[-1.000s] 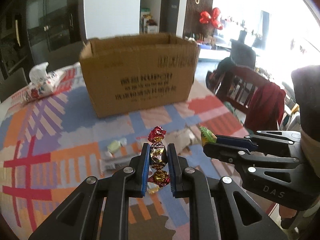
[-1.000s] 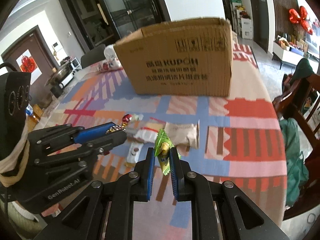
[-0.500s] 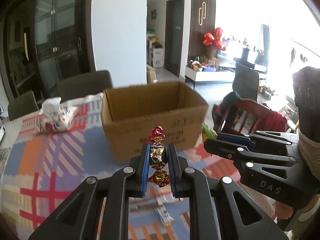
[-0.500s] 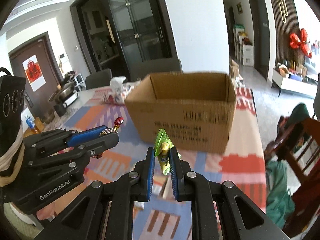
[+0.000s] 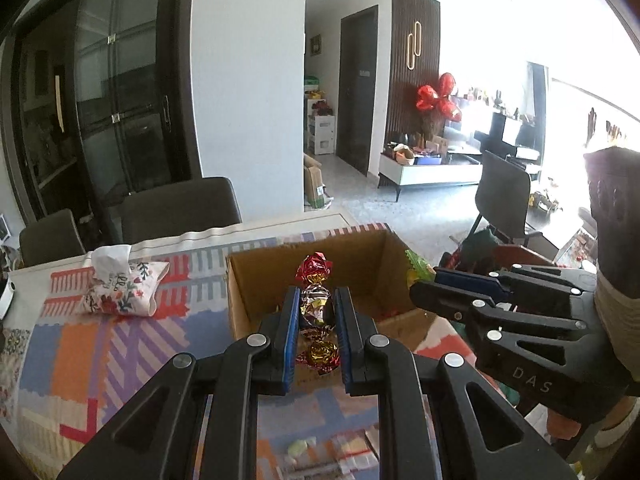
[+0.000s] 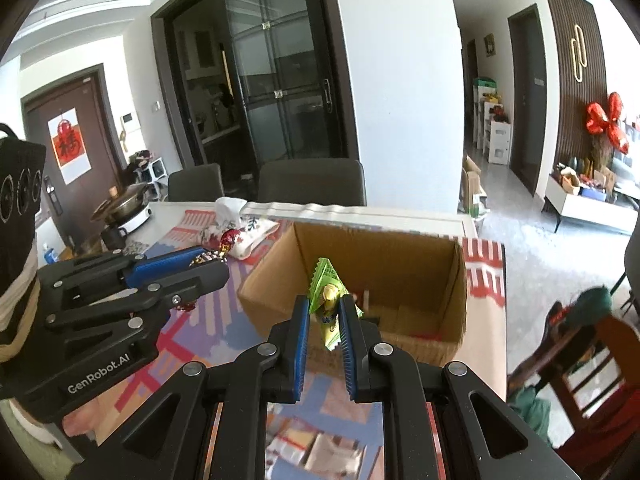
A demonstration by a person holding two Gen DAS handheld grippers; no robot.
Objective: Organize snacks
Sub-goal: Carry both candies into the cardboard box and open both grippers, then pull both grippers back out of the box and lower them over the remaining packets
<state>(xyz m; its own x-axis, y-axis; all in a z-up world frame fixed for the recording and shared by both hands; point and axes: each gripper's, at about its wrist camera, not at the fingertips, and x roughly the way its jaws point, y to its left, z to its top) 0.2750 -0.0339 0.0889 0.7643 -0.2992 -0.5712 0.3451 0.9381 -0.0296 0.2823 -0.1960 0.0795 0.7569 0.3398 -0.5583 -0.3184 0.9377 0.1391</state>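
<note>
Left gripper clamping foil candy, long axis pointing forward; right gripper clamping green wrapper, tip up; above open cardboard box.

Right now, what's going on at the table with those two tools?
Someone is sorting snacks into the open cardboard box. The left tool is shut on a red and gold foil candy, and the right tool is shut on a green snack packet. Both are held up at the box's near side, nothing released yet. More wrapped snacks lie on the patterned tablecloth below, and a floral tissue pouch sits left of the box.
</note>
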